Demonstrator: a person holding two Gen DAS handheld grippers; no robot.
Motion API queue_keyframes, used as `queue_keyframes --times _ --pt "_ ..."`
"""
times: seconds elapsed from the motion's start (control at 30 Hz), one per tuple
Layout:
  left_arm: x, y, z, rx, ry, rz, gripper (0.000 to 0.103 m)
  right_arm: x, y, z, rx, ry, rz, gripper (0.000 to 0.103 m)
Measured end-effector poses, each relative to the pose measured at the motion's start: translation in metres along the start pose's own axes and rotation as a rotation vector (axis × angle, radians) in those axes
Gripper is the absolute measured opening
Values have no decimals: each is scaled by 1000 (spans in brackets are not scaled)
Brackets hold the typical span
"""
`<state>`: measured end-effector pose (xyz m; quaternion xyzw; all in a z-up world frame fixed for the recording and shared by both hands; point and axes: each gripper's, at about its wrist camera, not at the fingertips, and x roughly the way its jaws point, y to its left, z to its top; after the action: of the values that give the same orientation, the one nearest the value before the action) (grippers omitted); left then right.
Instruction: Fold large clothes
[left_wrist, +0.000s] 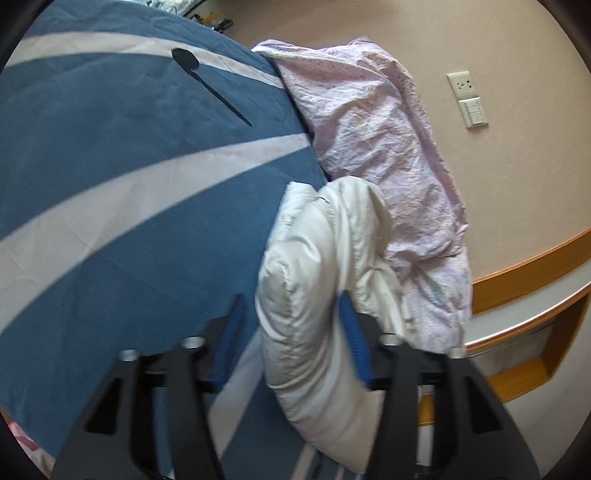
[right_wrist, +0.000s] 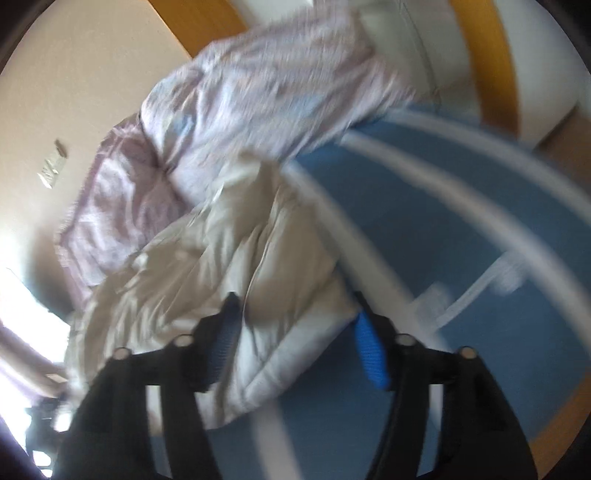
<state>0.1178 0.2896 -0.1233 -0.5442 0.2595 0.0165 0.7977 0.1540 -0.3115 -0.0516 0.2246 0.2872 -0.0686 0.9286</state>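
Observation:
A white padded garment (left_wrist: 314, 266) lies bunched on a blue bedcover with pale stripes (left_wrist: 110, 166), running up toward the pink quilt. My left gripper (left_wrist: 291, 325) stands open astride one end of it. The right blue pad touches the fabric and the left pad (left_wrist: 231, 332) stands apart from it. In the blurred right wrist view the same white garment (right_wrist: 221, 251) lies crumpled on the blue bedcover (right_wrist: 461, 240). My right gripper (right_wrist: 295, 328) is open with a fold of the garment between its fingers, and no pinch shows.
A crumpled pink quilt (left_wrist: 369, 129) (right_wrist: 240, 92) lies beyond the garment against the beige wall. A wall socket (left_wrist: 460, 85) and a switch (left_wrist: 474, 112) sit on that wall. A wood-edged shelf (left_wrist: 535, 295) runs at the right of the bed.

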Motion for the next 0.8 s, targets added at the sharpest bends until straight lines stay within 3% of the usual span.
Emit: queue_keyframes --times 0.1,0.2,0.43,0.8 --pt "-1 2 0 14 -2 9 74 -13 14 12 -59 -78 -68 67" --pt "-5 -4 -2 57 -13 29 86 -12 41 17 -160 -85 -47 67" --pt "-13 -23 -8 184 -59 69 91 14 139 -6 -457 -16 88 70" --pt "1 -29 -10 201 -13 80 93 52 220 -47 -657 70 105 70"
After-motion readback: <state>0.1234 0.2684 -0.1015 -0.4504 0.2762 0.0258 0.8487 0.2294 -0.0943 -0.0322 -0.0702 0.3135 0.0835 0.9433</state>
